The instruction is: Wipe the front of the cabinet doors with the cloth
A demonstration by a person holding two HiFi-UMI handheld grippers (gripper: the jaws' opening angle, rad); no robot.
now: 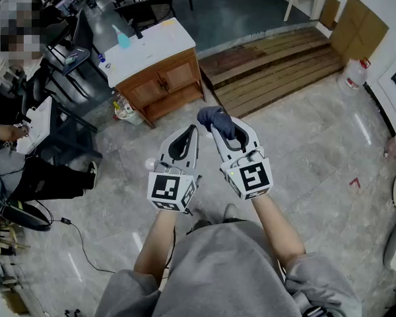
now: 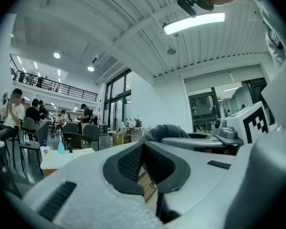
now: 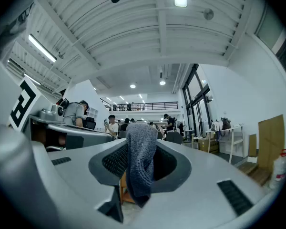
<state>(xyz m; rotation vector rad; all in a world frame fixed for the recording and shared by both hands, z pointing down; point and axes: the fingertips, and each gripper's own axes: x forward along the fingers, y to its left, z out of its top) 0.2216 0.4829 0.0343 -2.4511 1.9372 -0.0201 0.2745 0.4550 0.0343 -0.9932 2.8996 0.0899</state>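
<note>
Ahead and leftward: white-topped wooden cabinet (image 1: pixel 155 45), doors (image 1: pixel 177 76) facing this way, long side running across the view. Left gripper (image 1: pixel 193 132) well short of the cabinet's door side, tips pressed together on nothing. Right gripper (image 1: pixel 218 129) just beside it, slightly farther from the cabinet, pinching a dark cloth (image 1: pixel 214 116) that pokes up past the tips. No contact with the doors yet. Likely needed: close in on the cabinet, swing the right gripper left.
</note>
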